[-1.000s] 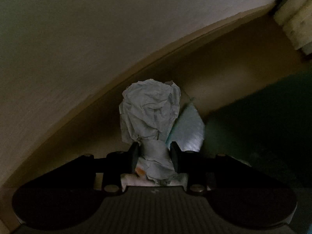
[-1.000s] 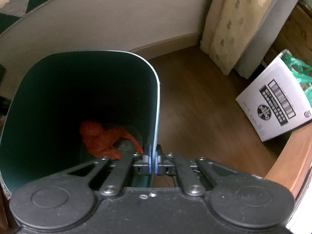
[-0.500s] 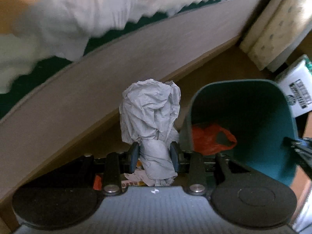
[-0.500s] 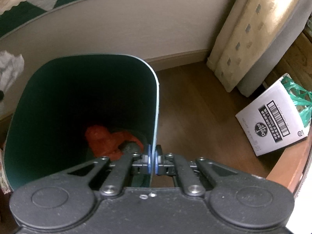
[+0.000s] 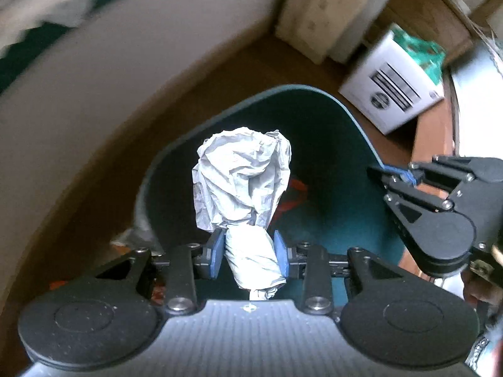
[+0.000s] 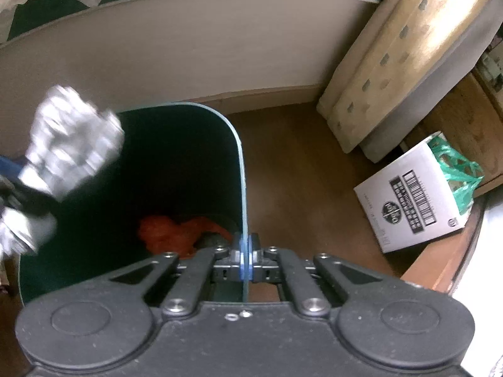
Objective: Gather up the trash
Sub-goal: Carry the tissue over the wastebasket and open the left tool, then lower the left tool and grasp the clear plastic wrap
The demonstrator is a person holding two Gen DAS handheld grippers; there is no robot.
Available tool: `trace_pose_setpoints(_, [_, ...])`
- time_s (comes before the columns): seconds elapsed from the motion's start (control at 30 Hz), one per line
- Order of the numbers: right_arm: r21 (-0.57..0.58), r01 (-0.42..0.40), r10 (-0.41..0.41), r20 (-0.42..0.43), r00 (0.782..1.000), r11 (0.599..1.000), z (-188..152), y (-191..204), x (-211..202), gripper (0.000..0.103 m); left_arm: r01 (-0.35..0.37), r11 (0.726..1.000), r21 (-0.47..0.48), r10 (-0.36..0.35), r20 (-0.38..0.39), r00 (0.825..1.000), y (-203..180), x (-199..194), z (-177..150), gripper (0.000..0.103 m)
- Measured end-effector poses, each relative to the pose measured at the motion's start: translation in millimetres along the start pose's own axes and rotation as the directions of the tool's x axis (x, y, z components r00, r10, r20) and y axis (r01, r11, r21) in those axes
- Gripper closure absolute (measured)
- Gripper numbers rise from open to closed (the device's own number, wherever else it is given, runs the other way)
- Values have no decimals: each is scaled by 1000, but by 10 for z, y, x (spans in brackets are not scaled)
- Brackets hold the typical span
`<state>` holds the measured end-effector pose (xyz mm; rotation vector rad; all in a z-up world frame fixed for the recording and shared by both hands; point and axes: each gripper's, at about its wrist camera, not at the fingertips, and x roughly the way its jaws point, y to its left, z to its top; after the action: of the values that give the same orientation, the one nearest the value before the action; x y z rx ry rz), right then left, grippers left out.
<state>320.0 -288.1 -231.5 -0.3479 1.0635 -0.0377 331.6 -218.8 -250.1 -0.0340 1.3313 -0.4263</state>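
My left gripper point(image 5: 250, 253) is shut on a crumpled wad of white paper point(image 5: 242, 182), held above the open mouth of a dark green trash bin point(image 5: 317, 94). Inside the bin lies an orange plastic bag point(image 6: 169, 232). My right gripper point(image 6: 244, 259) is shut on the bin's thin right rim point(image 6: 241, 163); in the left wrist view that right gripper point(image 5: 382, 169) pinches the rim at the right. The paper wad point(image 6: 72, 144) appears blurred at the left of the right wrist view, over the bin's left side.
The bin stands on a brown wood floor point(image 6: 298, 172) beside a pale bed frame point(image 6: 173, 40). A white cardboard box point(image 6: 411, 198) with a green plastic bag point(image 6: 459, 169) lies at the right. A folded patterned mattress point(image 6: 405, 50) leans behind it.
My left gripper has risen from the dark floor by the bed and swung right with the paper wad, arriving over the bin. The right gripper has kept its hold on the rim.
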Motion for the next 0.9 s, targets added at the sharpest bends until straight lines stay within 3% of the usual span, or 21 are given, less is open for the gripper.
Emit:
trace_pose_setpoints(0.2, [33,-3,3,12,1000,999,-44,-87,-37,103,-25,999,47,28,-66,997,-175,558,-1,70])
trace_pose_setpoints(0.53, [77,-4,1,30,1000,997,-113,-92,-95,102,-4,999,51,11,-136,991,-155,844,-49,68])
trace_pose_setpoints(0.6, [82,0,-3,33,999,997,-122,-95,-95,102,6,998,56,1,-130,992,-156,846,-46,62])
trace_pose_setpoints(0.67, [88,1,-4,35,999,996,-129,-90,-97,102,13,998,60,-6,-116,993,-88,706,-89,49])
trace_pose_setpoints(0.9, [91,24,-26,19,999,996,-110,-87,-50,101,33,996,86,-29,-46,999,53,417,-124,46])
